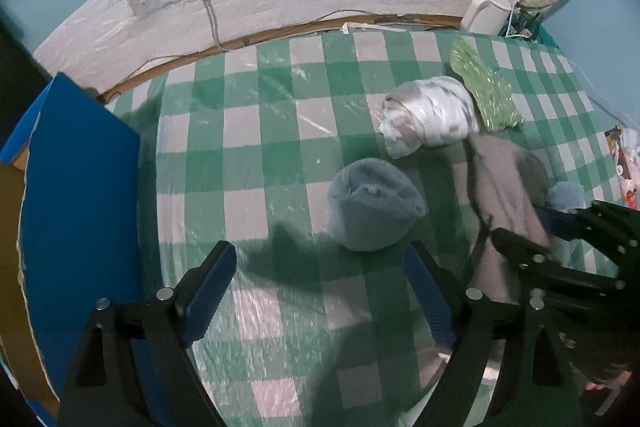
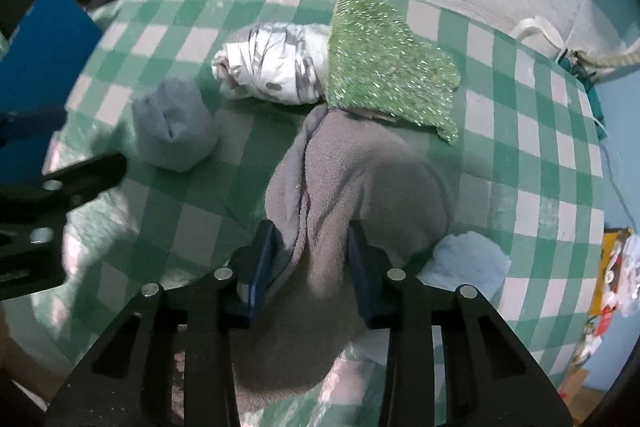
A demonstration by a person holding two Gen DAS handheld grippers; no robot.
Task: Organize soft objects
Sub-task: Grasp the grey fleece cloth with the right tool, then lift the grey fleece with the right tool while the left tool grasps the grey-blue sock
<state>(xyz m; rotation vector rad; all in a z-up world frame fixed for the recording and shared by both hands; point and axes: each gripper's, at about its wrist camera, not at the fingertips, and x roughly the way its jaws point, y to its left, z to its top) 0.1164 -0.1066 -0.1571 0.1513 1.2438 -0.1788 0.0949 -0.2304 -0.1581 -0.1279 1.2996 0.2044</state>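
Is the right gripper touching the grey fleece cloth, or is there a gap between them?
Touching. In the right wrist view the right gripper has both blue pads pressed against a bunched fold of the grey fleece cloth, with no gap on either side.

The gray fleece cloth (image 2: 360, 179) hides most of a light blue towel (image 2: 468, 263) right of the right gripper (image 2: 312, 259); its near end runs under the jaws.

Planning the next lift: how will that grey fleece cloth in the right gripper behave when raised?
The grey fleece cloth will probably droop: it already folds and bunches between the right gripper fingers. It looks light and fuzzy, so slipping seems unlikely. Its far edge lies under the green glittery cloth, which may get dragged.
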